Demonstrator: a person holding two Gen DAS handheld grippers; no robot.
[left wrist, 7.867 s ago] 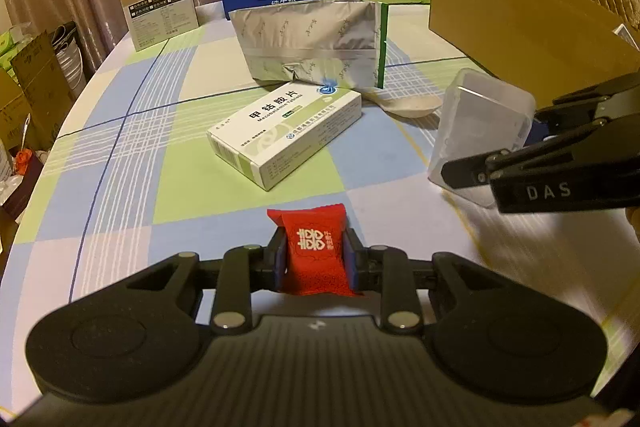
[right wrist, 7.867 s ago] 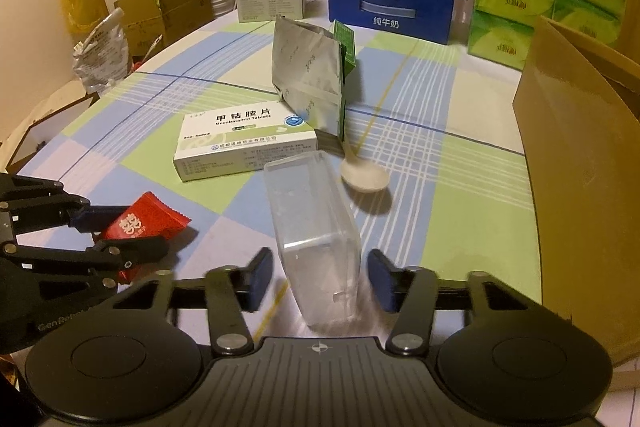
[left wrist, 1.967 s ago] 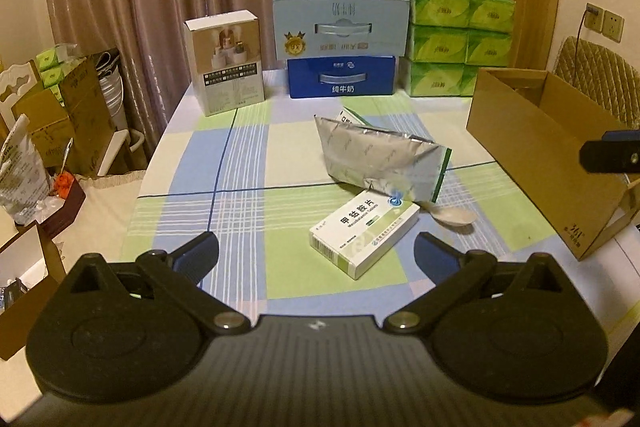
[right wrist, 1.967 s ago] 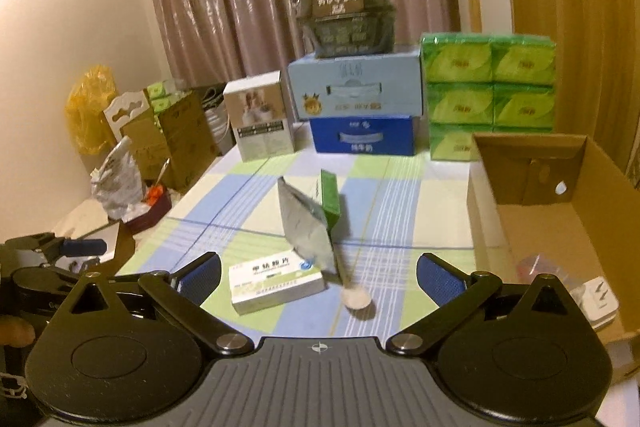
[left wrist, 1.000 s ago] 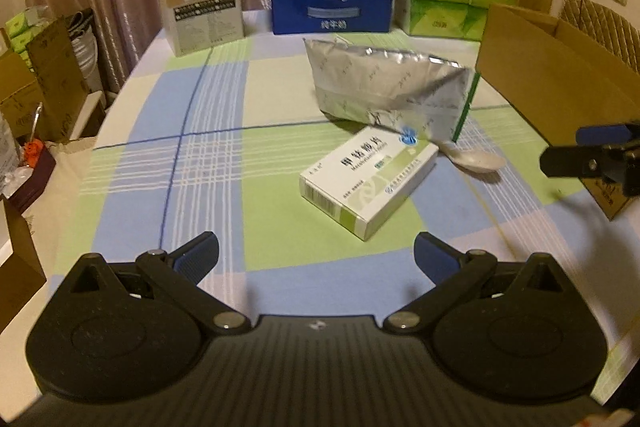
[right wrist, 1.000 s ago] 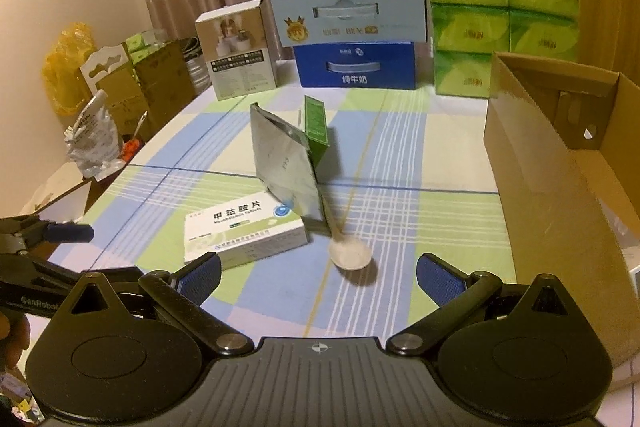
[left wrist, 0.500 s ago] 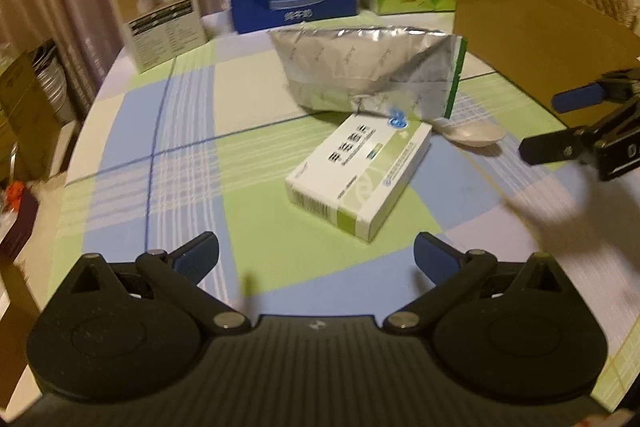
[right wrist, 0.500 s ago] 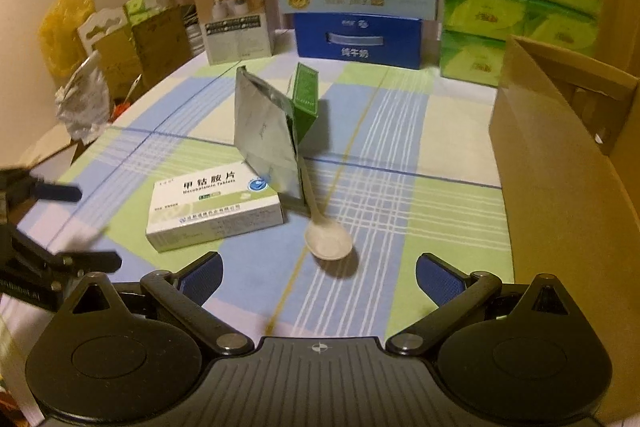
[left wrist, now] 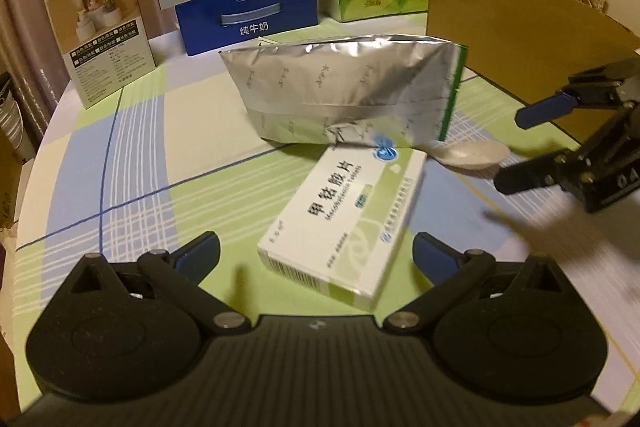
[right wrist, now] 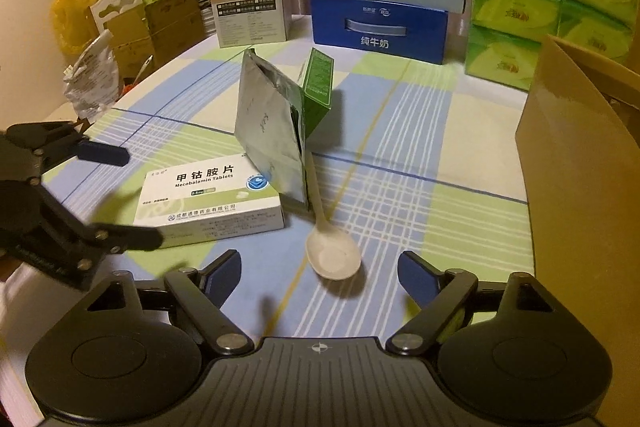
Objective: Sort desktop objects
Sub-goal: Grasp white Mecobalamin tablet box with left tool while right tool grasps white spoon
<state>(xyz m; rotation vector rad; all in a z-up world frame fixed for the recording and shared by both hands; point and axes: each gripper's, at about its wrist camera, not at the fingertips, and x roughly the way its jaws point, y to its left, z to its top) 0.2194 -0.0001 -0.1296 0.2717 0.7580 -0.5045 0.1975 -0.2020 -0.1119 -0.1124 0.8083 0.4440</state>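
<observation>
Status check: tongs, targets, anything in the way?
Left tongs open, lined up on pill box. Right tongs closing, nothing gripped, spoon just ahead. Foil pouch stands over the spoon's handle.

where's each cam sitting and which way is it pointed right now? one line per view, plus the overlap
Left wrist: on the left gripper, angled down over the medicine box; own open fingers below, right gripper at right.
Right wrist: on the right gripper, angled down at the spoon; own jaws closing, nothing between; left gripper at left.
Shared: medicine box, spoon, foil pouch, cardboard box, blue milk carton.
</observation>
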